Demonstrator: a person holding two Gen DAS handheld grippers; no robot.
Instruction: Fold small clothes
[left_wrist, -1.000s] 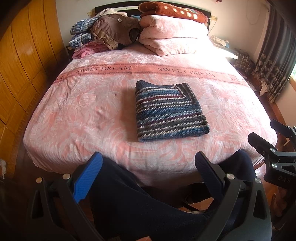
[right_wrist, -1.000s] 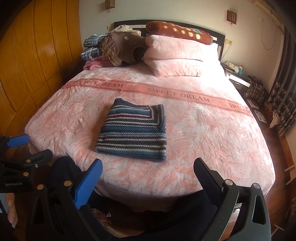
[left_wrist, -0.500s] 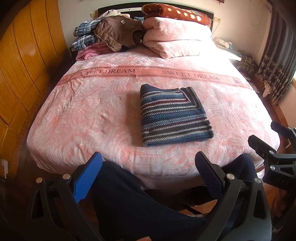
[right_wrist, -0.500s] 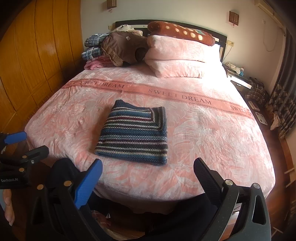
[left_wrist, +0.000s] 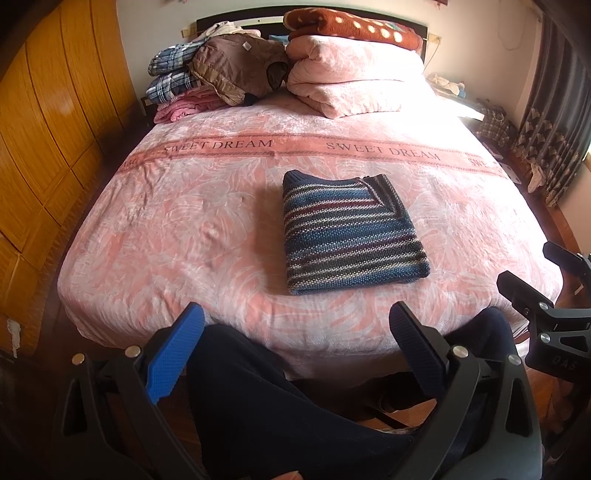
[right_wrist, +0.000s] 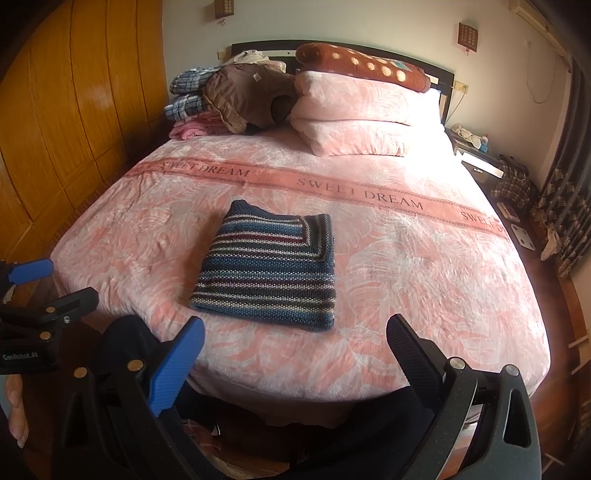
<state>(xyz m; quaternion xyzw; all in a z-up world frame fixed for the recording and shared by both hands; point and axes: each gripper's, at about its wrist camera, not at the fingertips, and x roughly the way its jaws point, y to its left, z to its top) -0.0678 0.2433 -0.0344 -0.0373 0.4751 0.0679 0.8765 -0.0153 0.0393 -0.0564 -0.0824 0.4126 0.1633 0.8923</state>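
Well back from the folded sweater (left_wrist: 351, 232), both grippers hover, fingers apart, empty.

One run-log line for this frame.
striped knit sweater: folded, on pink bedspread | left gripper: open, empty | right gripper: open, empty

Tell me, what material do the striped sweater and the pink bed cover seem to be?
Striped sweater: apparently knitted yarn, matte; small stitch loops and ribbed edges show. Pink bed cover: probably plush fleece or velvet-like fabric; soft sheen with brushed marks in its pile.

Black hand-held gripper (left_wrist: 295, 317), one blue pad, silver screws.
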